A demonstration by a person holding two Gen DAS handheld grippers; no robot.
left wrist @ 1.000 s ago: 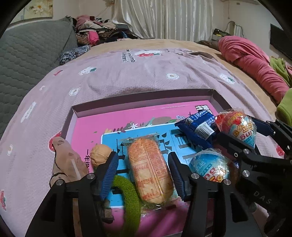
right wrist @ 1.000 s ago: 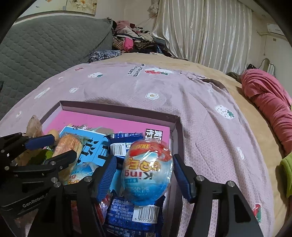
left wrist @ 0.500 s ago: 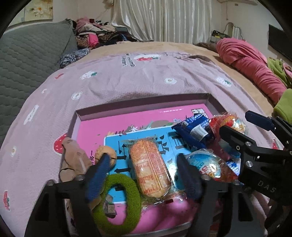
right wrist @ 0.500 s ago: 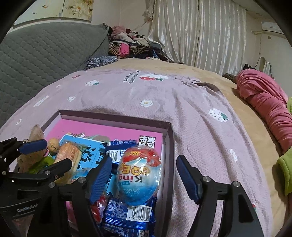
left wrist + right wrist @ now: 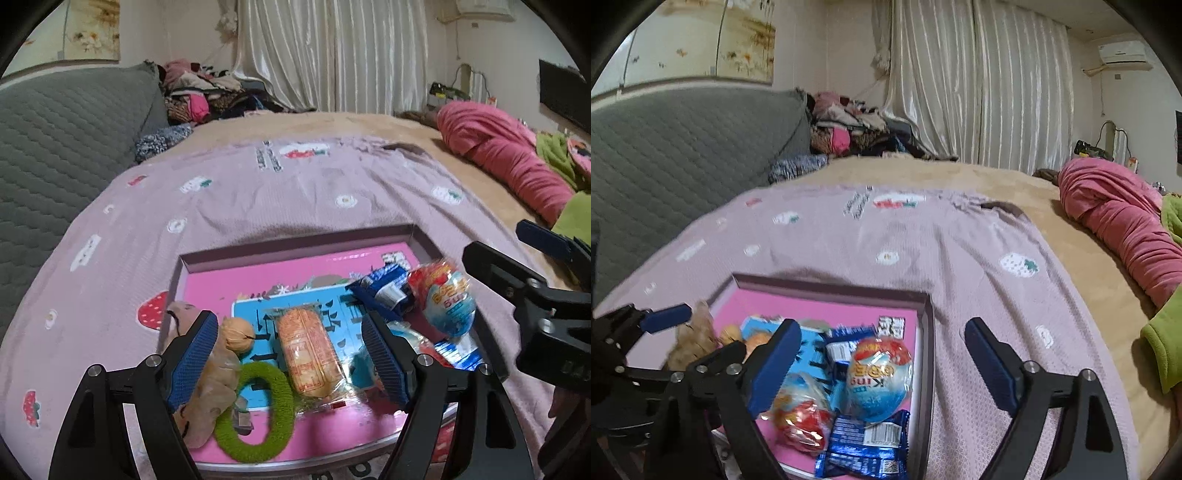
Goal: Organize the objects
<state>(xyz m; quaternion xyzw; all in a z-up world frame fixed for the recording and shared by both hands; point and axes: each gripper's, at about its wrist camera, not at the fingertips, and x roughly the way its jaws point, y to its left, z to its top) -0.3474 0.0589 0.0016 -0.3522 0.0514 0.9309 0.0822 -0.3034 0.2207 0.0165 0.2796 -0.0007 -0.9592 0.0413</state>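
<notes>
Resting on a purple bedspread (image 5: 258, 206), a shallow pink tray (image 5: 295, 245) holds wrapped snacks. The left claw (image 5: 291, 354) hangs wide open over an orange biscuit packet (image 5: 308, 356) and a green hair tie (image 5: 255, 408), gripping nothing. The right claw (image 5: 882, 365), also wide open and empty, hangs above a foil-wrapped egg (image 5: 879, 380) at the tray's right edge.

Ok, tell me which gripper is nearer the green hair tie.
Left. The left gripper hangs right over the green hair tie at the tray's near left; the right gripper is over the tray's far right edge.
</notes>
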